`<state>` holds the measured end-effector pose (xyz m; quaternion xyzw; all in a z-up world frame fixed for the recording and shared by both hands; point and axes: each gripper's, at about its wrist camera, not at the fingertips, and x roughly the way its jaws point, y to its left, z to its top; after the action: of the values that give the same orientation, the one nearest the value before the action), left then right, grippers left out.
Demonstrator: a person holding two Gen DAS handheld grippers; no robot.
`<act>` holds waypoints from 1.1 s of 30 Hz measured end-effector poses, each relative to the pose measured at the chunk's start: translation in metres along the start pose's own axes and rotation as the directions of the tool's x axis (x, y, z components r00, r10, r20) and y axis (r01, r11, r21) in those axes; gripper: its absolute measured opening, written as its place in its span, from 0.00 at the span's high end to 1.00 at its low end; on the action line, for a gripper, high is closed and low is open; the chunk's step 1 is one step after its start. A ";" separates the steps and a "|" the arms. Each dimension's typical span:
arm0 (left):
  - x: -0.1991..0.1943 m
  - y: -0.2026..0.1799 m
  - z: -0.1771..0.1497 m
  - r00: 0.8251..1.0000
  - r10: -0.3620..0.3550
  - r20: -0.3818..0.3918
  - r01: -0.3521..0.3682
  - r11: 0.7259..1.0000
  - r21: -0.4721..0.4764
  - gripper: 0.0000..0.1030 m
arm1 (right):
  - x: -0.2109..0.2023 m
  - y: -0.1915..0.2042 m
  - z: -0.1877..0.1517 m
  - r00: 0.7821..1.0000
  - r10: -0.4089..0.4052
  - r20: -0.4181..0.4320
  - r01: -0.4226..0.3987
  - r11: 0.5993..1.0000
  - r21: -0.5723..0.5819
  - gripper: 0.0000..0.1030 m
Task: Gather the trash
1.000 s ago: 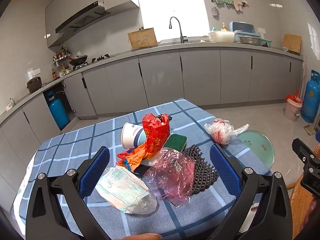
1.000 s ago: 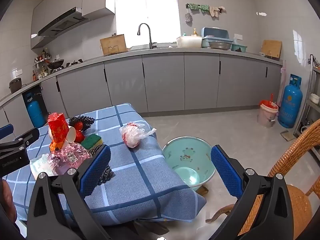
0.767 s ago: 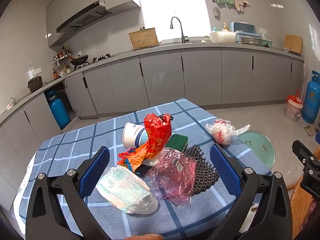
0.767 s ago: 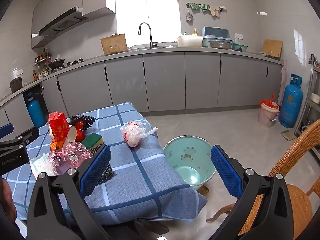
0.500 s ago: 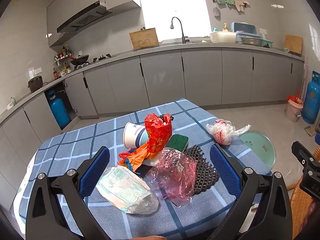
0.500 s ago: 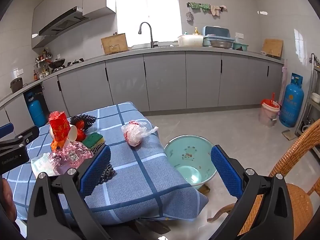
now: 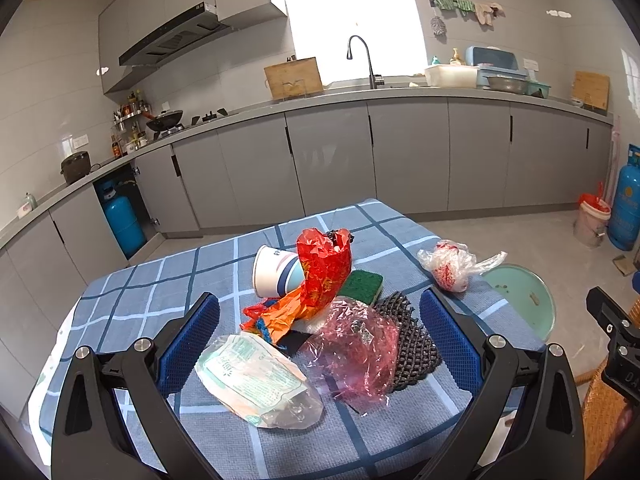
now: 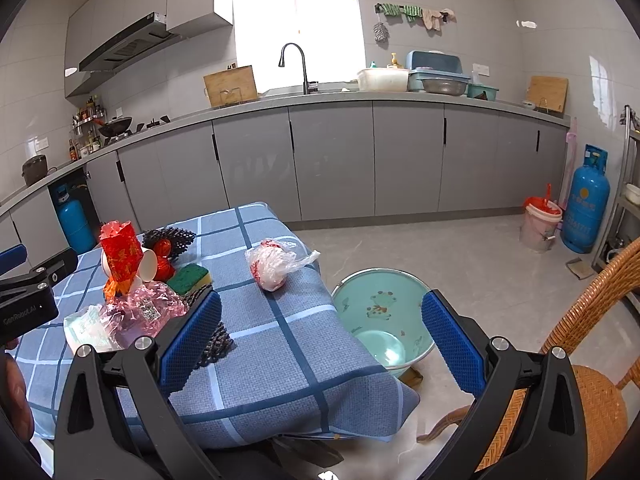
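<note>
A pile of trash lies on the blue checked tablecloth (image 7: 168, 280): a red foil bag (image 7: 326, 268), a paper cup (image 7: 274, 270), a pink crumpled wrapper (image 7: 354, 350), a clear green-printed packet (image 7: 256, 380), a black foam net (image 7: 412, 344) and a green sponge (image 7: 362, 282). A white and red plastic bag (image 7: 452, 266) lies apart at the table's right edge. My left gripper (image 7: 320, 340) is open above the pile's near side. My right gripper (image 8: 322, 338) is open over the table's right edge, with the plastic bag (image 8: 274, 266) ahead of it.
A mint green basin (image 8: 380, 316) stands on the floor just right of the table. A wicker chair (image 8: 596, 360) is at the near right. A red-lined bucket (image 8: 540, 226) and a blue gas cylinder (image 8: 586, 200) stand by the far cabinets.
Both grippers have drifted very slightly; the scene shifted a little in each view. Nothing was taken hold of or moved.
</note>
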<state>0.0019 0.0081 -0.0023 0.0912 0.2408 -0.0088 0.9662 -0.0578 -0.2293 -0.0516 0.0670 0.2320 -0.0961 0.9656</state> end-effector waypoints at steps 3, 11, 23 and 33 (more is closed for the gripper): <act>0.001 0.000 0.000 1.000 0.003 0.001 -0.003 1.000 0.000 0.04 | 0.000 0.003 -0.001 1.000 0.000 0.000 0.000 1.000 0.000 0.04; 0.000 0.000 0.000 1.000 0.007 0.004 -0.007 1.000 -0.002 0.04 | 0.000 0.003 -0.001 1.000 0.002 -0.002 -0.002 1.000 0.001 0.04; 0.000 0.000 0.000 1.000 0.009 0.006 -0.009 1.000 -0.003 0.04 | 0.002 0.004 -0.003 1.000 0.003 -0.001 -0.003 1.000 0.004 0.04; 0.000 0.001 0.001 1.000 0.008 0.006 -0.008 1.000 -0.004 0.04 | 0.003 0.007 -0.007 1.000 0.004 -0.002 -0.004 1.000 0.006 0.04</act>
<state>0.0028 0.0086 -0.0010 0.0902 0.2376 -0.0046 0.9672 -0.0567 -0.2216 -0.0587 0.0707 0.2324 -0.0948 0.9654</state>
